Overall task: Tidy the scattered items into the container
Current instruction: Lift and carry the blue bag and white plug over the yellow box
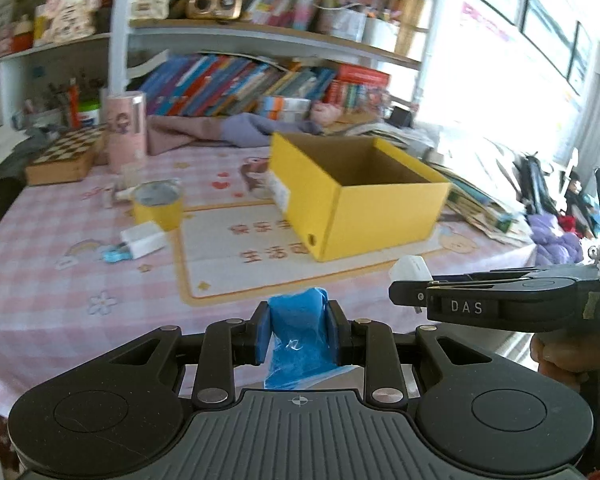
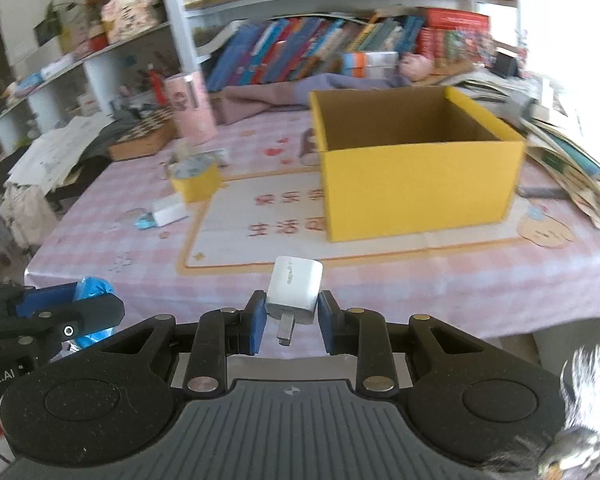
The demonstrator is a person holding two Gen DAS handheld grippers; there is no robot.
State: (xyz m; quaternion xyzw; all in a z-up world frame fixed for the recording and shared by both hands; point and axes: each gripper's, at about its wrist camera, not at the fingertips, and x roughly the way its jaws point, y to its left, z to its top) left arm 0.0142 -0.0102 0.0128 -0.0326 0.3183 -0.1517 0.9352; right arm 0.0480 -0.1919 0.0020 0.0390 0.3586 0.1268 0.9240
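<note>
An open yellow cardboard box (image 1: 380, 216) (image 2: 416, 188) stands on the pink checked table, past both grippers. My left gripper (image 1: 298, 334) is shut on a blue plastic packet (image 1: 298, 328), held above the table's near edge; the packet also shows in the right wrist view (image 2: 94, 288). My right gripper (image 2: 292, 322) is shut on a white charger plug (image 2: 296, 286), prong toward the camera; the plug also shows in the left wrist view (image 1: 411, 269). A yellow tape roll (image 1: 158, 204) (image 2: 196, 180), a white box (image 1: 144, 240) (image 2: 170, 212) and a small blue item (image 1: 114, 255) lie left of the box.
A pink cylinder (image 1: 127, 130) and a chessboard box (image 1: 66, 156) stand at the table's back left. Folded cloth (image 1: 220, 130) lies behind the yellow box. Stacked papers and books (image 1: 480, 200) crowd the right side. Bookshelves rise behind the table.
</note>
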